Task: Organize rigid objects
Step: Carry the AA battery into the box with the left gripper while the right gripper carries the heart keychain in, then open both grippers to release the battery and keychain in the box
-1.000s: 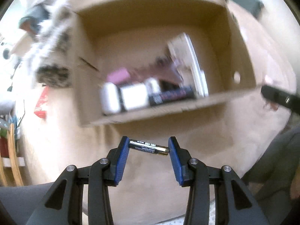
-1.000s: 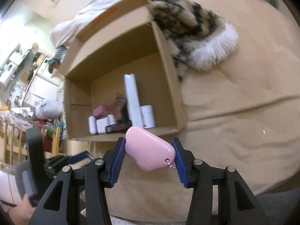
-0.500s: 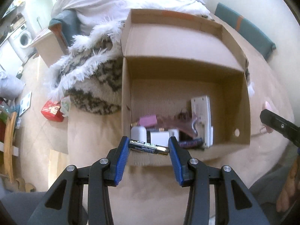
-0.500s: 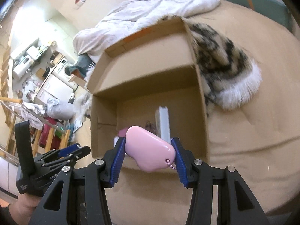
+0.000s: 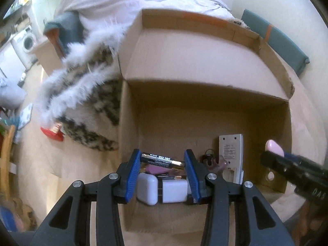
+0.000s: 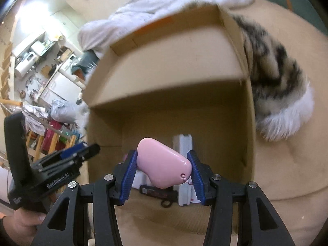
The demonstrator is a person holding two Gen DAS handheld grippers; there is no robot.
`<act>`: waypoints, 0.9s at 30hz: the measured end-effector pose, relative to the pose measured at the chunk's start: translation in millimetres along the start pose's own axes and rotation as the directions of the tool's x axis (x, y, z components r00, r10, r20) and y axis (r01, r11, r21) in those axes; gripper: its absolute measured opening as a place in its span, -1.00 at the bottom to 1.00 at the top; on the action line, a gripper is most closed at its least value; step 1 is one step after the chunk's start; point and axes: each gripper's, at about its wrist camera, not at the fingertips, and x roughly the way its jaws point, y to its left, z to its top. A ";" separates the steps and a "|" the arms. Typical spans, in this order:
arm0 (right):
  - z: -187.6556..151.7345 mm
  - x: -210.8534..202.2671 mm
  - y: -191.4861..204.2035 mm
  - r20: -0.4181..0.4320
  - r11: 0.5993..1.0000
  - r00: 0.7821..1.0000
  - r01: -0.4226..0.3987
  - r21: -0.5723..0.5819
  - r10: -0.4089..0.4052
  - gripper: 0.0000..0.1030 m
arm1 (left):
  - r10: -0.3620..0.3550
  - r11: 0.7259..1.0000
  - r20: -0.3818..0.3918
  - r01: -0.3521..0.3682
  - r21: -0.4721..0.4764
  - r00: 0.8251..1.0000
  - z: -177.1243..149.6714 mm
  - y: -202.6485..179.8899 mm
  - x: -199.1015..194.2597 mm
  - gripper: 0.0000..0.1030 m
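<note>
An open cardboard box stands on the tan bed; it also shows in the right wrist view. My left gripper is shut on a black and gold battery, held over the box's near left part. My right gripper is shut on a smooth pink object, held over the box's opening; its tip shows in the left wrist view. Inside the box lie two white adapters, a white remote, a pink item and a dark tool.
A furry leopard-print blanket lies left of the box and also shows in the right wrist view. A white duvet is behind it. A red packet lies at the bed's left edge. The room's clutter is beyond.
Both grippers have moved forward over the box with their loads. The box has grown larger in both views, and the right gripper now shows at the left view's right side.
</note>
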 end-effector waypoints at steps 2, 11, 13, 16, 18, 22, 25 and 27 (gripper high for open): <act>-1.1 5.7 3.2 -0.008 1.000 1.000 0.012 -0.024 -0.012 0.02 | -0.012 1.000 -0.028 0.012 -0.018 1.000 -2.6 0.7 10.9 -0.24; 3.3 35.0 4.8 -0.072 0.997 0.995 0.065 -0.038 -0.067 0.02 | 0.017 1.000 -0.024 -0.017 0.004 1.000 -3.9 -1.4 21.5 -0.24; 2.2 38.3 3.2 -0.083 0.997 0.994 0.070 -0.032 -0.072 0.02 | 0.020 1.000 -0.020 -0.020 0.019 1.000 -6.5 -2.6 22.5 -0.24; -0.3 42.6 -1.7 -0.106 0.997 0.991 0.079 -0.014 -0.080 0.02 | 0.037 0.998 -0.014 -0.036 0.045 0.999 -9.5 -6.4 20.9 -0.24; -0.9 45.8 -6.2 -0.121 0.995 0.988 0.097 0.000 -0.096 0.02 | 0.041 0.998 -0.012 -0.041 0.052 0.999 -7.9 -8.2 21.0 -0.24; -1.1 49.1 -5.2 -0.126 0.995 0.987 0.103 0.001 -0.102 0.02 | 0.032 0.999 -0.021 -0.032 0.028 0.999 -6.3 -5.9 20.5 -0.24; -0.9 49.0 -4.9 -0.119 0.995 0.988 0.100 0.013 -0.098 0.02 | 0.030 0.999 -0.035 -0.029 0.018 0.999 -5.7 -3.6 23.9 -0.24; 1.1 48.4 -4.3 -0.109 0.995 0.989 0.099 0.017 -0.097 0.02 | 0.028 1.000 -0.036 -0.028 0.012 0.999 -5.3 -2.8 24.7 -0.24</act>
